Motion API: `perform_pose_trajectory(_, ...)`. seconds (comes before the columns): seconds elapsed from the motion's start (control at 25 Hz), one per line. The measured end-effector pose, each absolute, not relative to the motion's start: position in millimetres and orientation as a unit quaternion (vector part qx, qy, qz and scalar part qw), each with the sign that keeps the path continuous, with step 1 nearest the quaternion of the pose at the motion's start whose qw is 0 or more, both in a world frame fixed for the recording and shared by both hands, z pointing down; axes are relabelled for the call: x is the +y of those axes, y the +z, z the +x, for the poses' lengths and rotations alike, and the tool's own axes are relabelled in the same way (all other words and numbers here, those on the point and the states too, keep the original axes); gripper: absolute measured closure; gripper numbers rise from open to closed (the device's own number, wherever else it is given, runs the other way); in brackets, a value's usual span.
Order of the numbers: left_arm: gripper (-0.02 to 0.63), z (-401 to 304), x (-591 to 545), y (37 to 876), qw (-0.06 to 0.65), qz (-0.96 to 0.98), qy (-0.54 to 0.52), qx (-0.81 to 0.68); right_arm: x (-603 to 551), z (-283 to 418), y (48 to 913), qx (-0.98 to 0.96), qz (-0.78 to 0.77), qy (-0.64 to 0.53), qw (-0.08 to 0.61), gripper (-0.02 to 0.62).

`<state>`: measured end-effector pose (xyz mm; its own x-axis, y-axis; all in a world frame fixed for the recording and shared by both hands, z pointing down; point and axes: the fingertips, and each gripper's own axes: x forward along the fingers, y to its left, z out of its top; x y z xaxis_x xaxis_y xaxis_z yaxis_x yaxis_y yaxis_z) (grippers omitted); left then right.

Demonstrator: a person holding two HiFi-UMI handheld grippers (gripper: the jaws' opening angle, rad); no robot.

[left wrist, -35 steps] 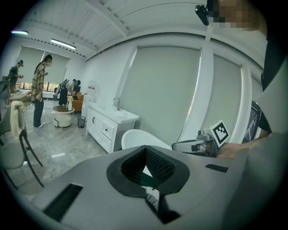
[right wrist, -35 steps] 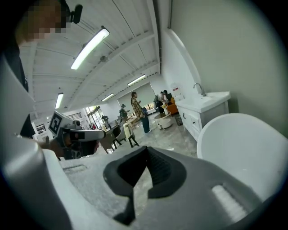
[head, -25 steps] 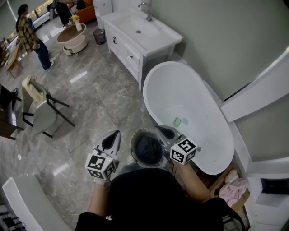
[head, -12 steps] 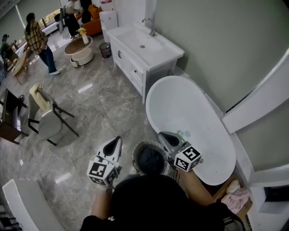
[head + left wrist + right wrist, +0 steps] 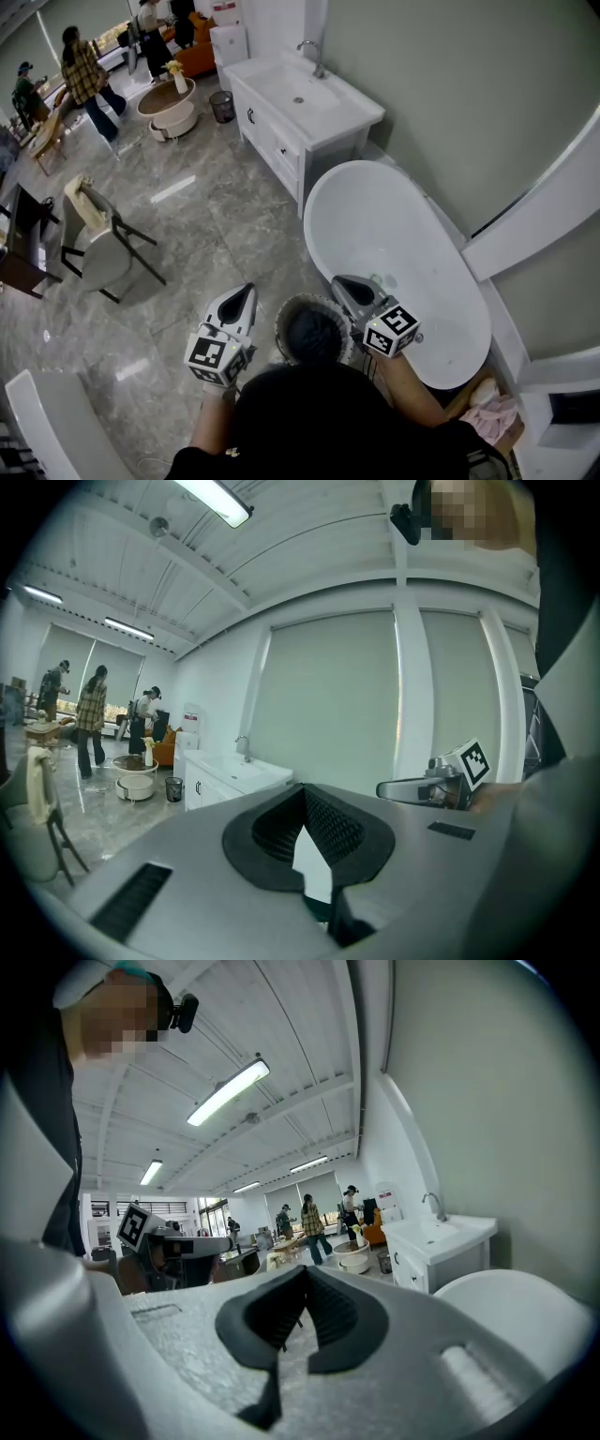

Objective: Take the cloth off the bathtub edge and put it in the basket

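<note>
The task looks done: the dark cloth (image 5: pixel 309 330) lies inside the round basket (image 5: pixel 280 322) beside the bathtub (image 5: pixel 310 202), whose visible rim is bare, while the left hand-held gripper (image 5: pixel 237 297) and the right hand-held gripper (image 5: pixel 345 284) flank it, both closed and empty.

White oval bathtub (image 5: pixel 398 234), round basket (image 5: pixel 281 323) holding dark cloth (image 5: pixel 312 333) just beside it, left gripper (image 5: pixel 246 290) and right gripper (image 5: pixel 341 280) flanking basket, white sink vanity (image 5: pixel 300 98), grey marble floor (image 5: pixel 216 216)
</note>
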<state>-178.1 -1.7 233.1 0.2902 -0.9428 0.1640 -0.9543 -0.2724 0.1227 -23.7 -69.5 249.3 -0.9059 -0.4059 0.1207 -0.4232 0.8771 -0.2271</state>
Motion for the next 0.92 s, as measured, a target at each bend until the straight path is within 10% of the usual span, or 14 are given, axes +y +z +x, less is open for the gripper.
perform_pose_trajectory(0.92, 0.592, -160.1, -2.7, 247.7, 0.109, 0.794, 0.037, -0.597, -72.7, -10.2, 259.1, -0.965, 0.221, 0.134, 0.033, 0.600)
